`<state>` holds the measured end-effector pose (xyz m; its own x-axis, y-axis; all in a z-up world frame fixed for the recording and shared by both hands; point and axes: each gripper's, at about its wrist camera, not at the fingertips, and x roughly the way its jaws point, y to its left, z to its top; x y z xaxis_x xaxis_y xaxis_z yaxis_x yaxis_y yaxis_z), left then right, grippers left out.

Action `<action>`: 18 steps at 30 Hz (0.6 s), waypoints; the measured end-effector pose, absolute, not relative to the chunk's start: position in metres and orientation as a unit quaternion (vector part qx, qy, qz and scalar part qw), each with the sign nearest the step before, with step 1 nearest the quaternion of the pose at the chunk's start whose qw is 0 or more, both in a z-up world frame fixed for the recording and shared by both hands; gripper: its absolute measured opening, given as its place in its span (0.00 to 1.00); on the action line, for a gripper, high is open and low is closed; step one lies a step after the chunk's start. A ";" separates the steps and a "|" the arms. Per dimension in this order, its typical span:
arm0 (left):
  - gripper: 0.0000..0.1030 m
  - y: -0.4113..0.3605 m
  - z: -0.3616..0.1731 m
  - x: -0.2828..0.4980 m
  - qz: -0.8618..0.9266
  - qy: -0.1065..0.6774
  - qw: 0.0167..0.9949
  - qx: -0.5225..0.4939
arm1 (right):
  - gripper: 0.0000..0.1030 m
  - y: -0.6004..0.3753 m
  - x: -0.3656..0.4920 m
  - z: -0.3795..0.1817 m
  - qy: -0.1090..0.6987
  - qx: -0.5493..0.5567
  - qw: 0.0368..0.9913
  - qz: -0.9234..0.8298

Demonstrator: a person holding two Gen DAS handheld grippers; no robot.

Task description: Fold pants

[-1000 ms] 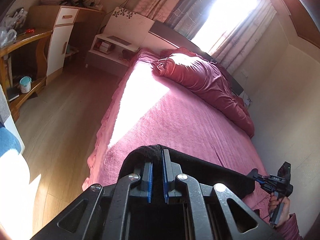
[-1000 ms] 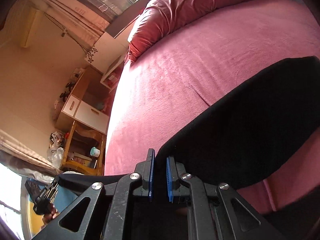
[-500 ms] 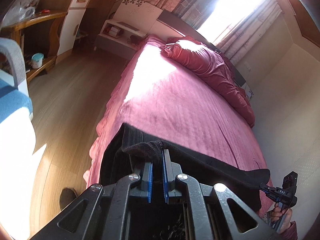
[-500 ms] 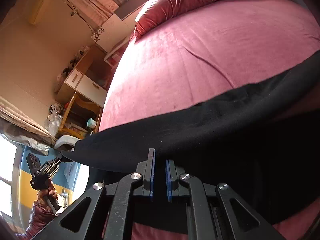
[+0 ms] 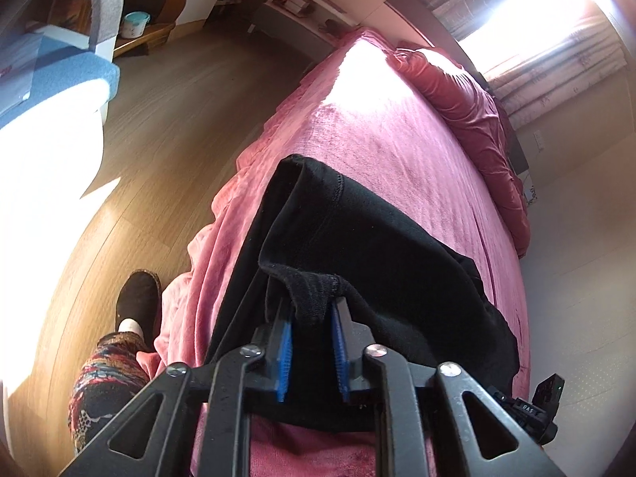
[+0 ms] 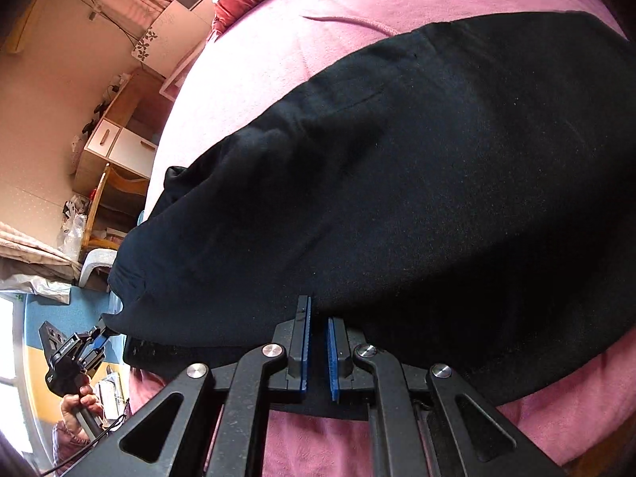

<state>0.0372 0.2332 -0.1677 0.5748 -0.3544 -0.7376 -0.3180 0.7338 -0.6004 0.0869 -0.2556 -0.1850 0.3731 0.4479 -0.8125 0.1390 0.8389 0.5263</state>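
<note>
We have the pants [image 6: 397,167] doubled over on the bed [image 5: 397,127], lying across its near end with one side reaching the edge above the floor [image 5: 167,127]. The fold is down, so this is the letting-go step. Our left gripper [image 5: 312,342] has just been opening: its jaws stand apart with a bunched corner of cloth loose between them, the pads not pressing on it. Our right gripper [image 6: 317,351] is clenched on the near hem, its blue pads nearly together with black cloth running into the narrow gap.

Next, we judge, the right jaws must part too, then both grippers back straight off so the corners stay put. After that comes smoothing, or a second fold across the length.
</note>
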 end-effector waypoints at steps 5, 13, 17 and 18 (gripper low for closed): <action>0.35 0.253 -0.175 0.018 -0.003 0.452 0.764 -0.460 | 0.07 -0.254 0.092 -0.192 0.555 0.269 0.782 0.092; 0.48 0.254 -0.190 0.002 0.013 0.458 0.723 -0.518 | 0.10 -0.259 0.094 -0.208 0.555 0.304 0.769 0.092; 0.47 0.249 -0.197 -0.002 0.027 0.464 0.712 -0.526 | 0.10 -0.267 0.094 -0.213 0.550 0.325 0.763 0.095; 0.47 0.250 -0.197 -0.003 0.032 0.461 0.713 -0.527 | 0.10 -0.272 0.094 -0.216 0.549 0.333 0.761 0.096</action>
<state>-0.0027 0.2498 -0.1974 0.5724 -0.4406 -0.6915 -0.5323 0.4417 -0.7221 0.0935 -0.2725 -0.2160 0.3795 0.5116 -0.7709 0.2182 0.7603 0.6119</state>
